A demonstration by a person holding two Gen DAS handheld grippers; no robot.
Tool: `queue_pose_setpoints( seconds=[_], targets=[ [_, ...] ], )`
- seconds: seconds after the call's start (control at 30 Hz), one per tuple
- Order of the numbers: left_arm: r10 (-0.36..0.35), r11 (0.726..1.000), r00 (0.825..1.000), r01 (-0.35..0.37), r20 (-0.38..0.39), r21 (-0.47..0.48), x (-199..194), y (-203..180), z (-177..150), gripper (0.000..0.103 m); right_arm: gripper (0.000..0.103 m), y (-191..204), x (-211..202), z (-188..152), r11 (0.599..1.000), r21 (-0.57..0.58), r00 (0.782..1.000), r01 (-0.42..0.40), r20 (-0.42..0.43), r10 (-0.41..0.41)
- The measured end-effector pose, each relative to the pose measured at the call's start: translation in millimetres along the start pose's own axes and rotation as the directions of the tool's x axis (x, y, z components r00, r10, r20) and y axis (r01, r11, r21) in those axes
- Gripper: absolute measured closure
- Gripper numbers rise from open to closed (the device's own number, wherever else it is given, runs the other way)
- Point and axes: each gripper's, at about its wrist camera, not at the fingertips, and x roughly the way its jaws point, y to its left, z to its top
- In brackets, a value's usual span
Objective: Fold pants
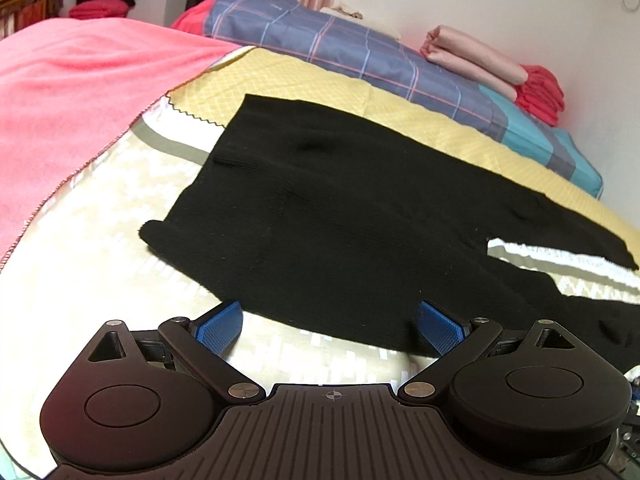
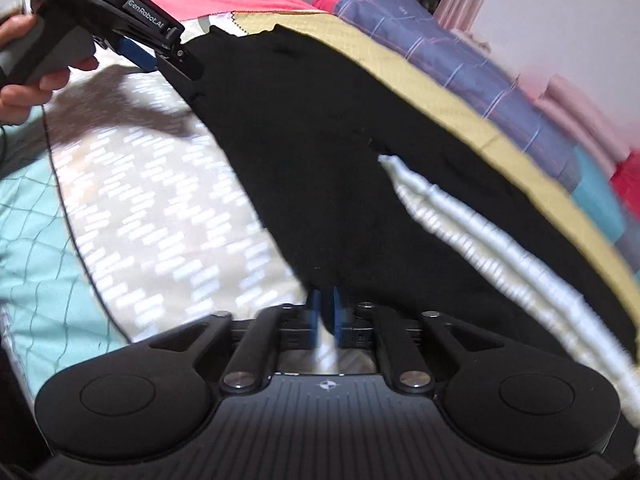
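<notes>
Your black pants (image 1: pixel 328 216) lie spread flat on the bed (image 1: pixel 120 248), partly on its pale woven mat and partly on a yellow quilted cloth (image 1: pixel 304 76) beyond it, with the two legs splitting apart toward the right of the left wrist view and a strip of white bedding showing in the gap between them. Your left gripper (image 1: pixel 330 326) hovers at the near edge of the pants with its blue fingers (image 1: pixel 220 326) wide apart; one pad sits over the bare mat and the other over the black fabric, and neither presses on anything. Your right gripper (image 2: pixel 327 308) is down at the near edge of one pant leg, its blue fingers (image 2: pixel 316 308) drawn close together with a fold of the black cloth between them, so they look clamped on the pants, though the view is smeared by motion blur. In the right wrist view your left hand (image 2: pixel 24 64) holds the other gripper at the far left corner of the pants, casting a shadow on the mat. A pink blanket (image 1: pixel 80 92) covers the far left of the bed, a blue checked quilt (image 1: pixel 360 52) lies along the wall, and folded pink and red cloths (image 1: pixel 500 72) are stacked on it at the far right.
</notes>
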Motion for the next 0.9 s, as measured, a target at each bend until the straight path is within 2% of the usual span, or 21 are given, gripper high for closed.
queue_pose_setpoints(
  seconds=[0.07,0.13,0.23,0.33,0.57,0.6,0.63,0.67,0.7,0.73,0.77,0.8,0.83,0.9],
  targets=[
    [0.01,1.0,1.0,-0.01,0.012,-0.012,-7.6,4.7,0.4,0.0,0.045,11.5,-5.9,15.8,0.998,-0.043,0.995,0.038,0.091,-0.034],
    [0.024,0.999,0.999,-0.024,0.031,-0.025,-17.0,11.4,-0.6,0.0,0.037,28.7,-10.3,28.7,0.995,-0.101,0.986,0.021,0.169,-0.003],
    [0.048,0.998,0.997,-0.045,0.056,-0.052,-29.6,23.1,-1.5,0.0,0.041,61.6,7.4,50.8,0.975,-0.224,0.98,-0.002,0.192,0.046],
    [0.081,0.994,0.994,-0.076,0.067,-0.073,-40.4,35.0,-4.6,0.0,0.059,88.5,36.1,72.9,0.955,-0.295,0.981,-0.024,0.176,0.079],
    [0.124,0.987,0.989,-0.115,0.08,-0.111,-55.0,58.4,-10.1,0.0,0.059,95.9,94.7,131.7,0.973,-0.227,0.976,-0.046,0.199,0.092],
    [0.127,0.986,0.989,-0.117,0.08,-0.121,-55.5,61.2,-10.2,0.0,0.064,94.9,100.4,136.8,0.978,-0.198,0.975,-0.061,0.197,0.1],
    [0.129,0.984,0.989,-0.118,0.079,-0.132,-56.1,63.8,-10.3,0.0,0.094,95.6,109.1,142.2,0.982,-0.157,0.977,-0.103,0.17,0.129],
    [0.131,0.983,0.988,-0.119,0.077,-0.141,-57.5,66.6,-10.5,0.0,0.093,96.1,102.6,145.0,0.984,-0.111,0.976,-0.138,0.155,0.155],
    [0.132,0.982,0.988,-0.12,0.079,-0.147,-60.1,68.7,-11.4,0.0,0.093,100.2,83.1,143.6,0.975,-0.128,0.957,-0.181,0.206,0.204],
    [0.134,0.981,0.987,-0.12,0.091,-0.15,-63.8,70.6,-12.3,0.0,0.094,109.7,62.8,137.2,0.96,-0.201,0.935,-0.194,0.258,0.243],
    [0.138,0.981,0.985,-0.122,0.103,-0.153,-67.4,72.3,-12.6,0.0,0.094,120.4,52.5,130.4,0.95,-0.264,0.931,-0.164,0.276,0.238],
    [0.146,0.979,0.983,-0.128,0.109,-0.159,-69.4,74.3,-11.8,0.0,0.094,127.5,53.2,125.6,0.942,-0.293,0.937,-0.165,0.25,0.242],
    [0.153,0.977,0.982,-0.133,0.112,-0.167,-70.7,76.5,-10.5,0.0,0.094,130.7,60.1,122.2,0.934,-0.301,0.944,-0.191,0.204,0.258],
    [0.153,0.975,0.981,-0.131,0.118,-0.177,-72.3,80.3,-8.2,0.0,0.089,130.0,59.8,116.5,0.933,-0.311,0.942,-0.178,0.221,0.254]
  ],
)
